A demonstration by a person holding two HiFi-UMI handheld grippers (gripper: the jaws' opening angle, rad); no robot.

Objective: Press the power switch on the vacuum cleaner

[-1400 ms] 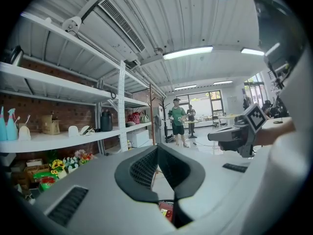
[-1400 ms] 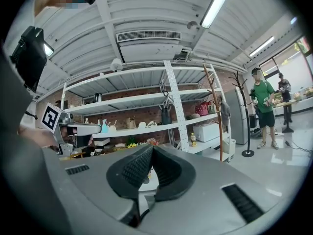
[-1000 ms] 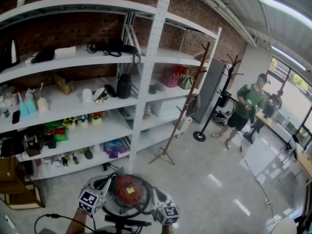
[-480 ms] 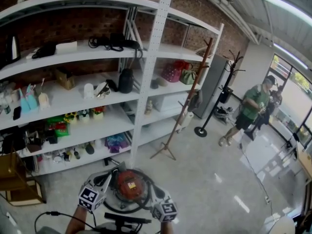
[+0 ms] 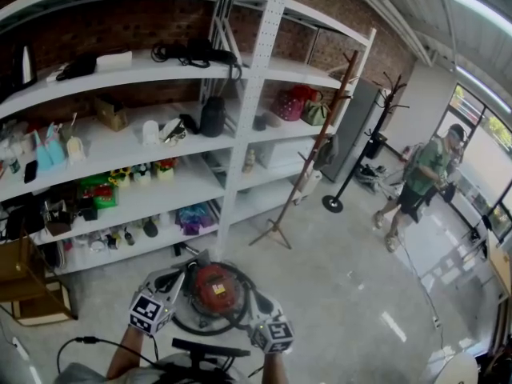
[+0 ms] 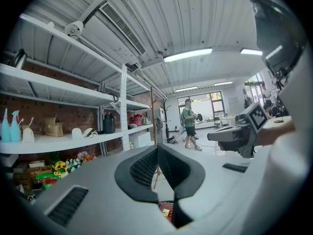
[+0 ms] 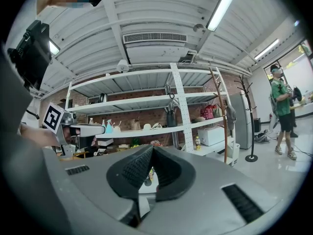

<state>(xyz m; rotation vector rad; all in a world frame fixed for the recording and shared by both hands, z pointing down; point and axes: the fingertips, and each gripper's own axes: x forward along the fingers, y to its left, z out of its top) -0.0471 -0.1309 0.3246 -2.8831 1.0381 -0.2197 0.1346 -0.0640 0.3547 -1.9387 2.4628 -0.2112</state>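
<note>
The red vacuum cleaner (image 5: 213,286) sits on the floor by the shelving, ringed by its black hose (image 5: 190,325). In the head view my left gripper (image 5: 173,290) hovers over its left edge and my right gripper (image 5: 256,304) over its right edge. The left gripper view shows the left gripper (image 6: 157,148) with its jaw tips together and nothing held; a sliver of the red vacuum cleaner (image 6: 167,210) shows below them. The right gripper (image 7: 152,148) also has its tips touching and holds nothing. The power switch cannot be made out.
White shelving (image 5: 248,110) full of small items stands just behind the vacuum. A wooden coat stand (image 5: 308,162) rises to the right. A person in a green top (image 5: 422,184) walks at far right. A black cable (image 5: 88,344) lies on the floor at left, near a wooden crate (image 5: 32,302).
The head view has swung slightly, and the person in green has walked further right. Both grippers stay over the vacuum cleaner, jaws unchanged.
</note>
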